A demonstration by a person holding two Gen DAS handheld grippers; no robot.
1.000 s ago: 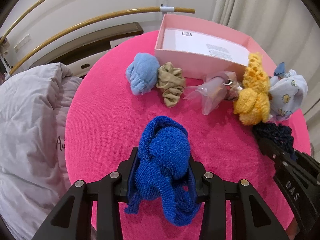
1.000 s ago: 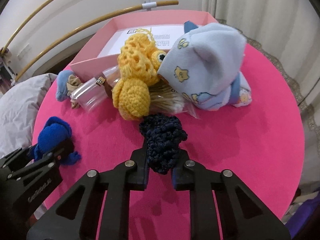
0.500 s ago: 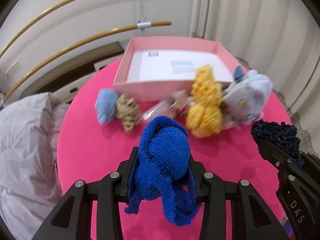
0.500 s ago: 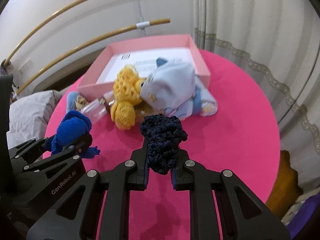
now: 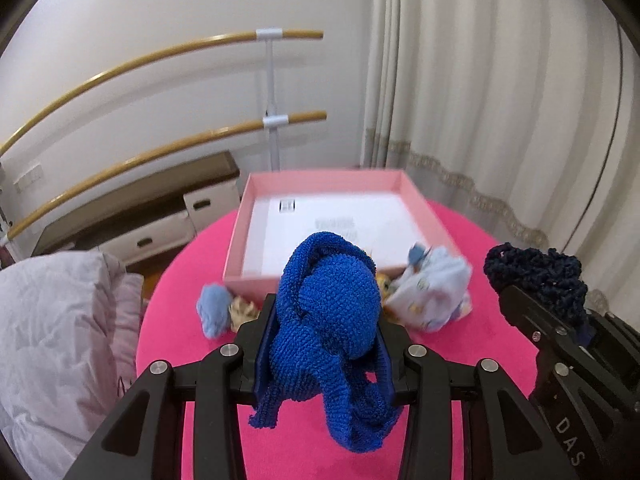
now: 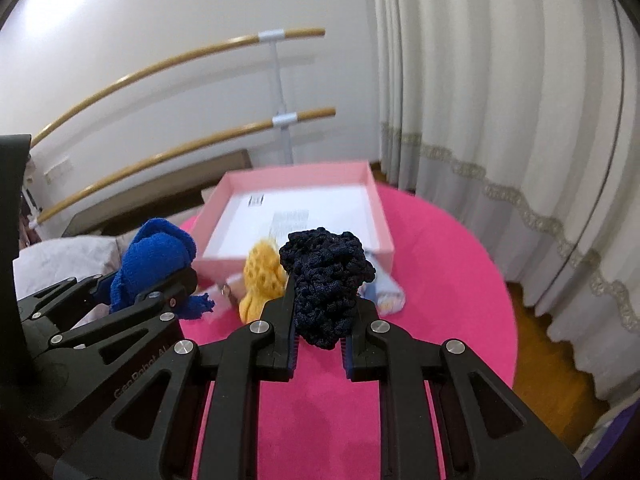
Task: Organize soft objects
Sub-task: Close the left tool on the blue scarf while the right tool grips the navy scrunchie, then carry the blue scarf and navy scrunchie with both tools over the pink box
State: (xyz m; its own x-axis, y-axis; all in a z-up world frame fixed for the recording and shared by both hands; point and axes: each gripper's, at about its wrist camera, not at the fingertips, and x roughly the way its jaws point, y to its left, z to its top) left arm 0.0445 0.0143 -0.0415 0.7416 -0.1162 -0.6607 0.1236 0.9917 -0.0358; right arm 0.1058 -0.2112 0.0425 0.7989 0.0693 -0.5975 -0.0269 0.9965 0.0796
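Note:
My left gripper (image 5: 326, 320) is shut on a royal-blue knitted piece (image 5: 328, 312), held up above the round pink table (image 5: 480, 340). My right gripper (image 6: 320, 312) is shut on a dark navy crocheted piece (image 6: 326, 280), also lifted. Each gripper shows in the other's view: the navy piece (image 5: 536, 276) at the right, the blue piece (image 6: 156, 264) at the left. Behind both lies an open pink box (image 5: 336, 184) with a white printed sheet inside. In front of the box lie a pale blue patterned cloth (image 5: 436, 292), a yellow crocheted toy (image 6: 262, 276), a light-blue puff (image 5: 214, 310) and a tan scrunchie (image 5: 242, 310).
A grey quilted cover (image 5: 56, 340) lies off the table's left edge. Two wooden rails (image 5: 160, 148) on a white post run along the wall behind, above a low cabinet (image 5: 160, 216). Curtains (image 6: 500, 120) hang at the right, with wooden floor (image 6: 552, 360) beyond the table's edge.
Both grippers have risen with their knitted pieces and tipped up, so the table's objects sit lower and smaller and more wall and curtain shows. Neither grip has altered.

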